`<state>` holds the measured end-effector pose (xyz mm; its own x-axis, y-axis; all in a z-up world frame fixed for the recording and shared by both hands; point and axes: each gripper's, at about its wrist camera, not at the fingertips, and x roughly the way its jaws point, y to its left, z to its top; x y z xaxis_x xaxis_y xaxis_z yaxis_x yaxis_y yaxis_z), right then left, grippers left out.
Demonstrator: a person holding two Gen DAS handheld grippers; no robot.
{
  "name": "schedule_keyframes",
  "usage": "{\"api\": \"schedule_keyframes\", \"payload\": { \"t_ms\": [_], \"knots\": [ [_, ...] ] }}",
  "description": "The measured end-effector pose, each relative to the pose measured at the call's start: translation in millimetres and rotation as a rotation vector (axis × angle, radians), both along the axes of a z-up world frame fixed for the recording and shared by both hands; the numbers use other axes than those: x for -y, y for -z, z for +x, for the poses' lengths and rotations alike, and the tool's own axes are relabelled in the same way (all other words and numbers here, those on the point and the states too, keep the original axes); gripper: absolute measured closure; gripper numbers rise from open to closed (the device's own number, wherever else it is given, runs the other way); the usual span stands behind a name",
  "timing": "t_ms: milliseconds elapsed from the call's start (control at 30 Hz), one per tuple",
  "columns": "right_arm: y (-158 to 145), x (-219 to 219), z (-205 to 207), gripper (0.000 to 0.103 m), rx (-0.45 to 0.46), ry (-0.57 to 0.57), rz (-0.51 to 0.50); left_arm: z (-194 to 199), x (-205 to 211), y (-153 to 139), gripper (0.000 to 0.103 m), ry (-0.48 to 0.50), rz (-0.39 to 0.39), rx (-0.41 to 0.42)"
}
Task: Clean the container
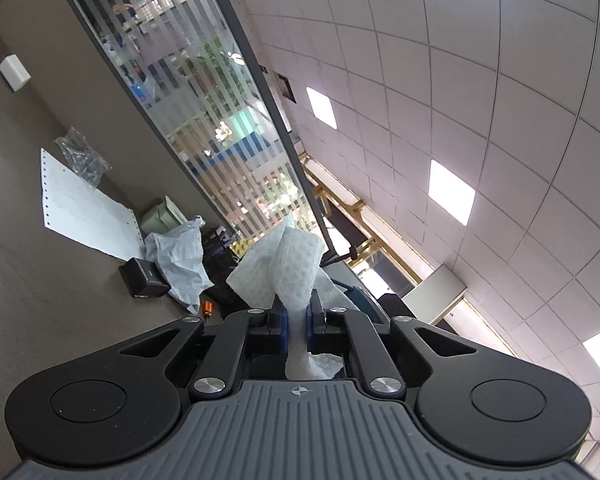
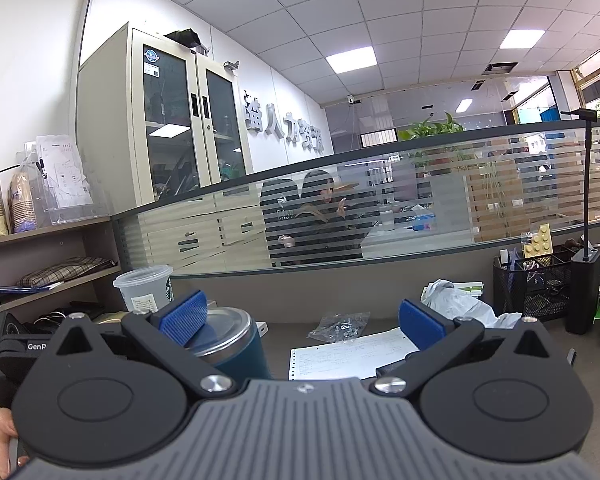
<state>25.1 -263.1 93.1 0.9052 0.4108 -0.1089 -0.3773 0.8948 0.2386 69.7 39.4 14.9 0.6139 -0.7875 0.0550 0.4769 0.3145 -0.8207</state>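
Note:
My left gripper (image 1: 297,316) is shut on a white paper towel (image 1: 288,272), which bunches up above the blue pads and hangs out below them; the gripper is tilted up toward the ceiling. My right gripper (image 2: 302,322) is open and empty. A dark teal tumbler with a steel lid (image 2: 228,340) stands on the desk just behind its left fingertip (image 2: 184,316). No container shows clearly in the left wrist view.
A clear plastic cup (image 2: 144,286) stands behind the tumbler. A printed sheet (image 2: 352,354), a bag of screws (image 2: 338,326), crumpled white plastic (image 2: 460,306), a mesh organizer (image 2: 534,284) and a black stand (image 2: 582,292) sit on the desk. A striped glass partition (image 2: 380,208) runs behind.

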Motion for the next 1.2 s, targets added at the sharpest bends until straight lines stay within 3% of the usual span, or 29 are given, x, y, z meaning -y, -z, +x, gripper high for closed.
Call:
{"api": "schedule_keyframes", "payload": {
  "t_ms": [567,1200],
  "knots": [
    [1.5,0.0,0.6,0.000,0.001,0.006,0.001,-16.2,-4.3,5.2,0.093,0.040,0.011,-0.014],
    [1.8,1.3,-1.1,0.000,0.002,0.006,0.003,-31.4,2.1,-4.1,0.091,0.099,0.115,0.026]
  ]
}}
